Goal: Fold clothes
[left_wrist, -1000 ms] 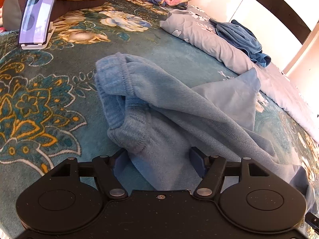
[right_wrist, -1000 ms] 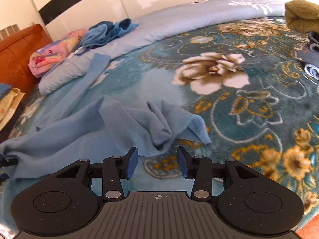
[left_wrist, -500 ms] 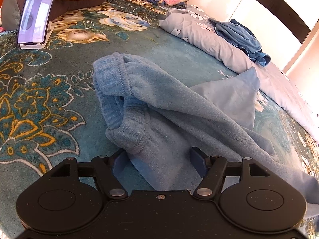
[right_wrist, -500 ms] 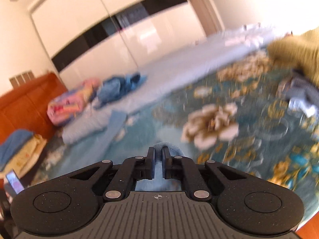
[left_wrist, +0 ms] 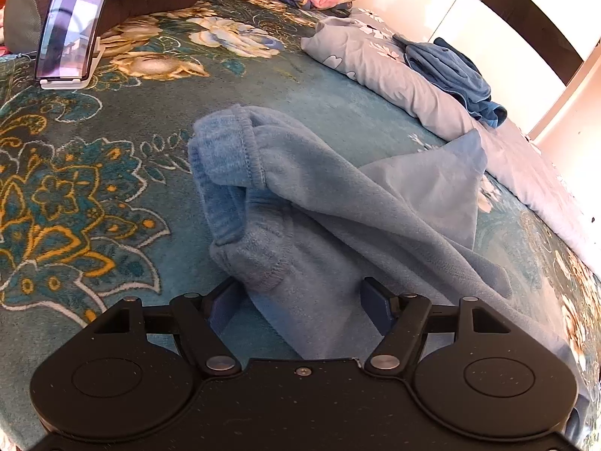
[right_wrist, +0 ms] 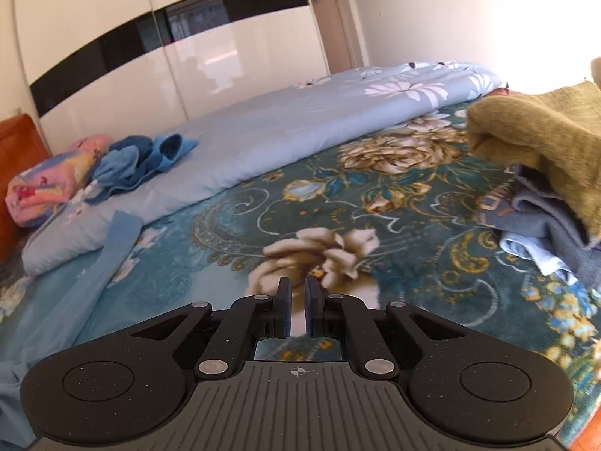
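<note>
fleece (left_wrist: 319, 225), pale blue, lies crumpled on the blanket (left_wrist: 94, 195) straight ahead of the left tongs (left_wrist: 300, 302). its ribbed waistband (left_wrist: 225, 150) is bunched at the far left of the heap, and a thinner light-blue flap (left_wrist: 435, 188) stands up in a point ahead and to the right. the left tongs are spread wide, a fold of the fleece lying between the two blue pads (left_wrist: 375, 302); the left pad is half hidden behind the cloth, so contact cannot be told.

the right tongs (right_wrist: 297, 310) are lifted and nearly clenched, only a thin gap between the pads (right_wrist: 312, 312). no cloth shows in the gap, only the floral blanket (right_wrist: 413, 225) below; whether they grip anything under the frame cannot be told. left of these tongs a long light-blue strip (right_wrist: 112, 248) of the garment runs from the lower-left corner away toward the quilt (right_wrist: 300, 131).

outward: ahead-left of the right tongs a dark-blue garment (right_wrist: 146, 158) lies on the quilt beside a pink bundle (right_wrist: 49, 180). to the right sits a pile of folded clothes (right_wrist: 544, 225) topped by an olive knit (right_wrist: 544, 143). far ahead-left of the left tongs a phone (left_wrist: 71, 22) stands upright on a white stand. a glossy wardrobe (right_wrist: 169, 56) fills the background beyond the right tongs.
</note>
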Motion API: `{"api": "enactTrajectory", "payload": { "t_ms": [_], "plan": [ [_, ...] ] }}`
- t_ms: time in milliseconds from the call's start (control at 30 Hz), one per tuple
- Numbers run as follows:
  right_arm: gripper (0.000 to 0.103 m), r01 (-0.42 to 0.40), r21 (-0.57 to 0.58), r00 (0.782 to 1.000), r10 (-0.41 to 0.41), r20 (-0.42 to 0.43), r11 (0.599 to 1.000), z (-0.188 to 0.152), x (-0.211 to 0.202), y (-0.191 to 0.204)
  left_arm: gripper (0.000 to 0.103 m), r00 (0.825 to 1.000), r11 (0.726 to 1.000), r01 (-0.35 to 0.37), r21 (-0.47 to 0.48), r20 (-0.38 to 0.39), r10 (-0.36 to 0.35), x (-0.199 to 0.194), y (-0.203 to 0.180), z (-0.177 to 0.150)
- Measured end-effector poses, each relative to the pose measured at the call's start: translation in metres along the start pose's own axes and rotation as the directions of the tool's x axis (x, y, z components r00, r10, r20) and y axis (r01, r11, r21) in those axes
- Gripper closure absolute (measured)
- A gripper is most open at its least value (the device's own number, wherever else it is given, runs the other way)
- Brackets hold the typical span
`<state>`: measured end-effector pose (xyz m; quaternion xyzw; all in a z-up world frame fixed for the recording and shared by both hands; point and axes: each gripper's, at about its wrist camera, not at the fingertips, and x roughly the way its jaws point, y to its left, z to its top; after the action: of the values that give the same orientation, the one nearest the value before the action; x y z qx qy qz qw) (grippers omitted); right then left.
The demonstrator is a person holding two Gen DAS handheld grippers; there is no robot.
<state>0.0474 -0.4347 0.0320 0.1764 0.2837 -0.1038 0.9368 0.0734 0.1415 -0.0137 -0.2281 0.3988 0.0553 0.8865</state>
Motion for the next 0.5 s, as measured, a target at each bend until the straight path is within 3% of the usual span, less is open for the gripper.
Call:
{"api": "enactTrajectory", "payload": {
  "t_ms": [100,167,267,333,500],
  "plan": [
    [0.081,0.011,0.06,1.0,-0.009,-0.024,0.998,-0.021,-0.027,-0.032,0.035,1.0,1.0,-0.008,0.016,0.004,0.008,0.003,-0.004,-0.001],
    [0.058,-0.001,0.084,0.997,0.007,-0.072,0.996,-0.043,-0.041,-0.051,0.034,1.0,0.999,-0.015,0.032,0.005,0.014,0.006,-0.008,-0.002],
    [0.044,-0.022,0.081,0.993,0.031,-0.113,0.996,-0.077,-0.059,-0.062,0.032,1.0,0.998,-0.026,0.052,0.003,0.026,0.008,-0.015,-0.002],
    [0.039,0.011,0.106,0.991,0.004,-0.137,0.994,-0.092,-0.06,-0.064,0.032,1.0,0.999,-0.022,0.048,-0.003,0.022,0.007,-0.016,-0.002],
    [0.039,0.043,0.114,0.985,-0.023,-0.172,0.993,-0.107,-0.054,-0.057,0.032,1.0,0.999,-0.015,0.039,-0.01,0.016,0.002,-0.017,-0.004]
  ]
}}
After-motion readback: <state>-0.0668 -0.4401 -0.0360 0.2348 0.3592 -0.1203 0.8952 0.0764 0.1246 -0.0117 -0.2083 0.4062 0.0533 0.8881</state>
